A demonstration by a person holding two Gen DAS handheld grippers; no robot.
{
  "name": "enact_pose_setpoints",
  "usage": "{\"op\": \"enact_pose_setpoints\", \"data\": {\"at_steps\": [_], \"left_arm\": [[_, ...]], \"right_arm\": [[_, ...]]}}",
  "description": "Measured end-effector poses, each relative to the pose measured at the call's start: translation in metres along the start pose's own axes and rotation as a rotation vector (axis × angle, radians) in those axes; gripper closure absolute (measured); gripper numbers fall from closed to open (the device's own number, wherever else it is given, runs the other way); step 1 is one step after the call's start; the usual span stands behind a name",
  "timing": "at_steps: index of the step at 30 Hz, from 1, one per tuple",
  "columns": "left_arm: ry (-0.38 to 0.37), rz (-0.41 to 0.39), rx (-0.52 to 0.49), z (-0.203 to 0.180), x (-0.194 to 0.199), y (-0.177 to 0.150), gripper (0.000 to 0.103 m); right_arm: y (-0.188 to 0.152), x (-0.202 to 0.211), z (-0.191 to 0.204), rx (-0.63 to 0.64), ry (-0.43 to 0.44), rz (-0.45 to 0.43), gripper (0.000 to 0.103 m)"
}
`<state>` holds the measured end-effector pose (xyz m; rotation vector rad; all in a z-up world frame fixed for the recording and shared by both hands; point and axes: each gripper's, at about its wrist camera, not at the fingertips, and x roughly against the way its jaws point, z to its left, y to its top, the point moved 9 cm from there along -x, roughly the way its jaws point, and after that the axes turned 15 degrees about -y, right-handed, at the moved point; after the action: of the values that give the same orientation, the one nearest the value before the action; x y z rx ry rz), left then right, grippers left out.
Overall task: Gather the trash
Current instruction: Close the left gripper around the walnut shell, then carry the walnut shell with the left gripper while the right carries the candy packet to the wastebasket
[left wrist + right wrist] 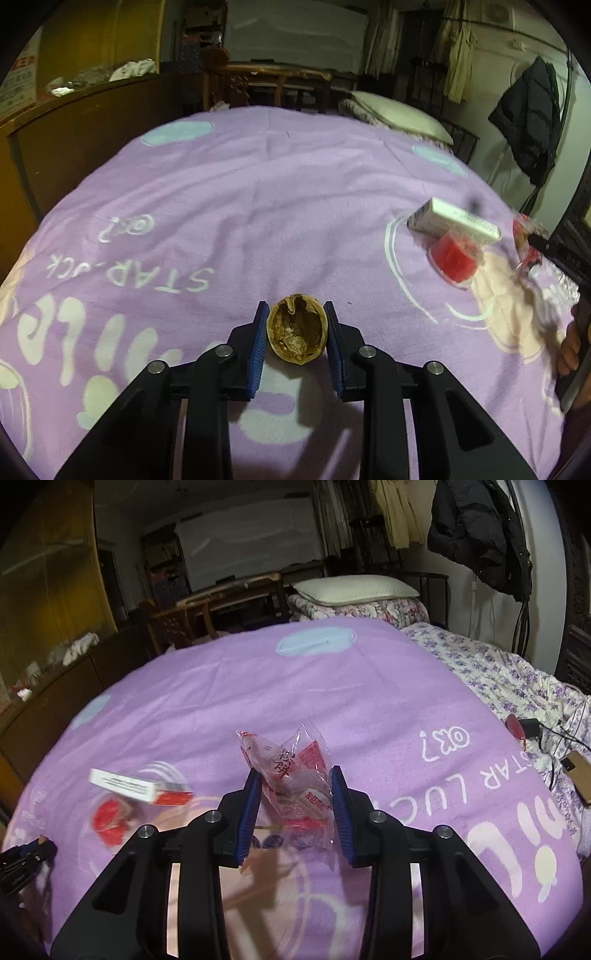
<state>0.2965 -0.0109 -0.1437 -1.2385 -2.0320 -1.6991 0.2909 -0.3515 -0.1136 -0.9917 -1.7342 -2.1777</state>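
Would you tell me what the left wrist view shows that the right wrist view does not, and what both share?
Only the left wrist view shows the walnut shell, pinched between the left gripper pads. Only the right wrist view shows the floral sheet beside the blanket and the right gripper closed on the plastic wrapper close up. Both show the purple blanket, the white box lying over the red cup, and the pillow.

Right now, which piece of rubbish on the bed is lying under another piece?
The red plastic cup: the white carton rests across its top. The walnut shell and crinkly wrapper are each in a claw.
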Motion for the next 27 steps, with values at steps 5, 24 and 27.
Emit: {"op": "enact_pose_setpoints", "data": {"at_steps": [5,24,27], "left_arm": [[-0.035,-0.012,0.046,0.003,0.033,-0.003,0.074],[0.236,-0.092,-0.008,0.049,0.251,-0.045,0.074],[0.294,-0.078,0.028,0.07,0.281,-0.072,0.074]], "right_arm": [[-0.009,0.053,0.019,0.023,0.09,-0.06,0.066],[-0.031,0.211,0.118,0.124,0.455,-0.147,0.065],[-0.043,0.226,0.135,0.149,0.507,-0.129,0.065]]}}
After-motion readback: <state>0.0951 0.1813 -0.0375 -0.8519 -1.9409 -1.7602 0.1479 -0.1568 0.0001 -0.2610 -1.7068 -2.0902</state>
